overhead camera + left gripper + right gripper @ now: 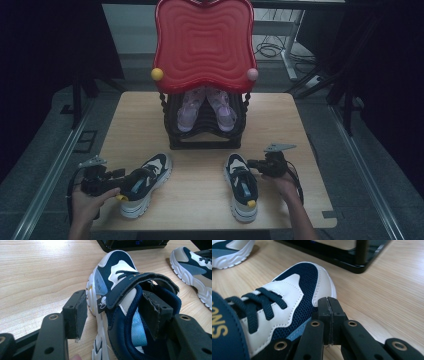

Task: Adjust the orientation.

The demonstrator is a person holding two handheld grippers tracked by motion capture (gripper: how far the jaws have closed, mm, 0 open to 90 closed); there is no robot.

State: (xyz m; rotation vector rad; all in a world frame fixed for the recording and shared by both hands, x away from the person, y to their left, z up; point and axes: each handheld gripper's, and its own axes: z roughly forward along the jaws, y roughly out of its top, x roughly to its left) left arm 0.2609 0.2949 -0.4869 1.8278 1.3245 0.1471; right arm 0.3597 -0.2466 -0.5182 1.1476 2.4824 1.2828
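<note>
Two navy and white sneakers lie on the wooden table (200, 200). My left gripper (121, 176) is open and straddles the side wall of the left sneaker (145, 185). In the left gripper view (113, 312) one pad sits inside that sneaker's (117, 272) opening and the other stands just outside the sole. The strap lies across the tongue. My right gripper (251, 163) is shut with nothing in it, its pads pressed together (329, 307) beside the toe of the right sneaker (241, 187) (292, 290).
A black shoe rack (205, 142) with a red wavy top (204, 45) stands at the back middle and holds a pair of pink sandals (187, 112). Bare wood lies between the sneakers. The table's edges are close behind both hands.
</note>
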